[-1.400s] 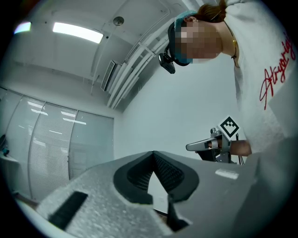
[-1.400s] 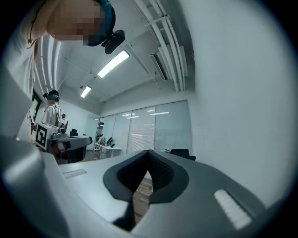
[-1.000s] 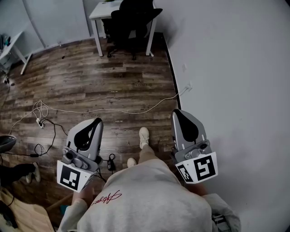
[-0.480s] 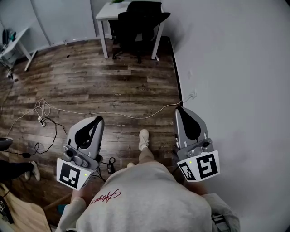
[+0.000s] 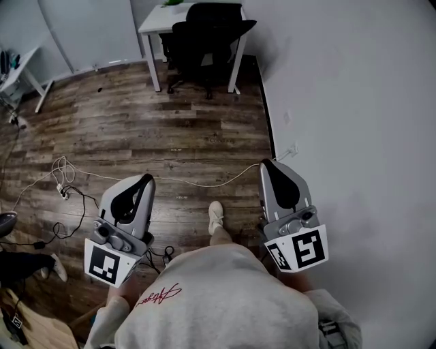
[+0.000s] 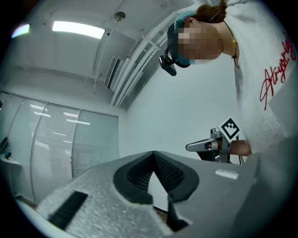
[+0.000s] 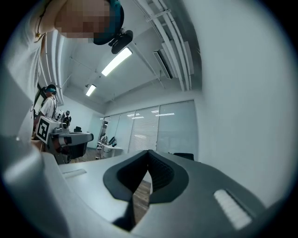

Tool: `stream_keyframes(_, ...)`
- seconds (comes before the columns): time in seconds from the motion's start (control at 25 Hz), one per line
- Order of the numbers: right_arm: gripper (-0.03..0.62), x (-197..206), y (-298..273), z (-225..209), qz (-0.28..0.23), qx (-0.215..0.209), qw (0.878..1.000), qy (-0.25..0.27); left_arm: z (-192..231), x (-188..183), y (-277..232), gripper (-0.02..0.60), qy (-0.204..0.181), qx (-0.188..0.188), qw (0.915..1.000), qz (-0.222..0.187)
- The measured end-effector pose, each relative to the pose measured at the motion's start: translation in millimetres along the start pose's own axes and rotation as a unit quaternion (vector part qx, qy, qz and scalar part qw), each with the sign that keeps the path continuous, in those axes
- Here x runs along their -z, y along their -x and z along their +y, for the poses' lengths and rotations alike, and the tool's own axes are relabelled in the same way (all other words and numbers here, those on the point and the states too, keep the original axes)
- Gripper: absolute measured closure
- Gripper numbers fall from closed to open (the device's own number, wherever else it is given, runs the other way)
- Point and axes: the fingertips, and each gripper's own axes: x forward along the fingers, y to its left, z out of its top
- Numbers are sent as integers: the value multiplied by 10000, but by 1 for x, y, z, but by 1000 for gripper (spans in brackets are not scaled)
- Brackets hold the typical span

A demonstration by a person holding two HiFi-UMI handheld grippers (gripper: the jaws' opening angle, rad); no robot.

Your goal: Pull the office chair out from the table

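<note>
A black office chair [image 5: 204,37] stands tucked under a white table [image 5: 155,17] at the far end of the room, next to the right wall. Far from it, at the person's waist, my left gripper [image 5: 144,180] is shut and holds nothing. My right gripper [image 5: 266,167] is level with it near the wall, also shut and empty. In the left gripper view the closed left gripper [image 6: 152,153] points slightly upward at the wall and windows. In the right gripper view the closed right gripper [image 7: 148,152] faces glass partitions, with the chair's black back [image 7: 183,156] just showing beyond it.
A white cable [image 5: 170,178] crosses the wood floor from a wall socket [image 5: 294,147] to a power strip [image 5: 63,192] at the left. Black cords and a charger [image 5: 165,253] lie near the person's feet. Another white desk [image 5: 20,68] stands far left. A white wall runs along the right.
The person has walked forward: the chair and table sit a little closer and the floor cable has slid nearer the feet. Both grippers stay shut and keep their pose at the waist.
</note>
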Motion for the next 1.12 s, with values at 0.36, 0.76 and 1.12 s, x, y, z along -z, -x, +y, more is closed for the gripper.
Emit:
stream_keyframes(0.36, 592, 9, -61, -72, 113, 86, 9999, -36, 32, 19, -95, 584, 14, 254, 9997, 23)
stream_keyframes(0.76, 594, 1, -125, -159, -349, 90, 9990, -257, 62, 35, -188, 584, -86, 210, 9997, 45)
stream_keyframes(1.12, 592, 15, -172, -207, -235, 43, 9997, 45, 87, 63, -248, 584, -39, 55, 9999, 90)
